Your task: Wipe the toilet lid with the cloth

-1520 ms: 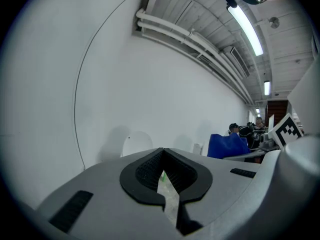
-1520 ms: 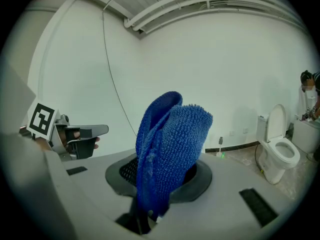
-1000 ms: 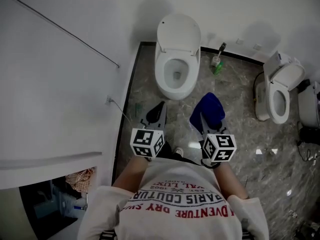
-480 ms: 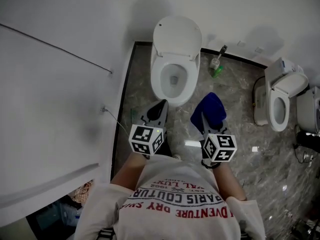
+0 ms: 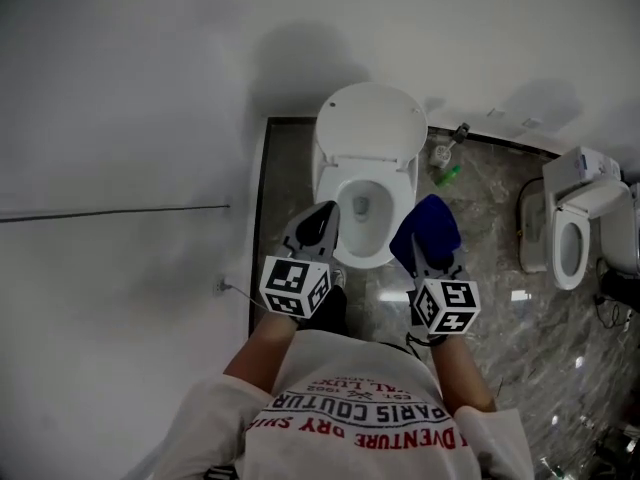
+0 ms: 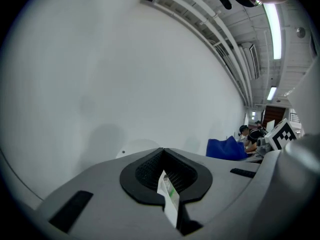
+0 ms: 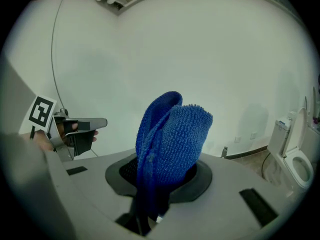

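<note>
Cloth hides tips of right tool.

A blue microfiber cloth is clamped between the right gripper's jaws, at their dark pads. The cloth is folded and stands upright, with its looped pile turned toward the camera. A plain white wall is seen behind it. A thin cable is run down the wall at upper left. The left gripper is seen side-on at left, with its marker cube beside it and fingers wrapped on it. At far right a white toilet with its lid raised is seen on a marbled floor, along a dark baseboard.
</note>
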{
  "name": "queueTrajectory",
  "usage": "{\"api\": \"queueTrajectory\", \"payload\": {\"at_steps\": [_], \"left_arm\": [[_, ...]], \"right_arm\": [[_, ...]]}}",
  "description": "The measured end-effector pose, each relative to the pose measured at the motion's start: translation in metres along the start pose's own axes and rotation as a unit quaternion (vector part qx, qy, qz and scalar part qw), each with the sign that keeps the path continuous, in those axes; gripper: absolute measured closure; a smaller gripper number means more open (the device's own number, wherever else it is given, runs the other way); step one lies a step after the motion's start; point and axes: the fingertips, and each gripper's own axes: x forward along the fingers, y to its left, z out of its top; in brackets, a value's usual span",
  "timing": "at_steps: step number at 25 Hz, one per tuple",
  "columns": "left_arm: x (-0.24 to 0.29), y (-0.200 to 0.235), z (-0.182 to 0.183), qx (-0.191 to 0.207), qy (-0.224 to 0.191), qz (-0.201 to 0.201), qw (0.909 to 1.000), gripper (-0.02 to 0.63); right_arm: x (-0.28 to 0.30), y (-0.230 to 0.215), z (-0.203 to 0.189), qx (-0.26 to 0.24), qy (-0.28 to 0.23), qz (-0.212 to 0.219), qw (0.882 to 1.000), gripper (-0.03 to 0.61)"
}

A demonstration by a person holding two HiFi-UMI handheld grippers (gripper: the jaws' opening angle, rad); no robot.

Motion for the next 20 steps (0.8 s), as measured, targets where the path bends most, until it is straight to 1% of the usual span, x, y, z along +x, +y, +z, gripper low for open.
{"api": "queueTrajectory", "payload": {"at_steps": [3,6,9,12,16,20], "left_arm": [[0.033,0.037,0.008,-0.004,0.007,-0.004,1.0000,0.607],[0.058,0.064,0.005,-0.008,0.019,-0.017,0.9996,0.607],[0.083,0.082,0.005,-0.009,0.022,-0.023,0.9994,0.607],[0.103,0.093,-0.003,-0.022,0.025,-0.023,0.9992,0.607],[0.128,0.114,-0.022,-0.040,0.033,-0.007,0.9986,0.607],[0.150,0.134,-0.027,-0.043,0.023,0.031,0.9983,0.607]], "right_arm": [[0.044,0.002,0.010,0.002,0.010,-0.006,1.000,0.480],[0.080,0.007,0.013,-0.002,0.019,-0.011,1.000,0.480],[0.113,0.010,0.024,-0.017,0.017,-0.004,1.000,0.480],[0.144,0.009,0.033,-0.041,0.012,0.008,0.999,0.480],[0.193,0.002,0.033,-0.049,0.022,0.023,0.998,0.480],[0.237,-0.005,0.030,-0.046,0.035,0.046,0.997,0.480]]}}
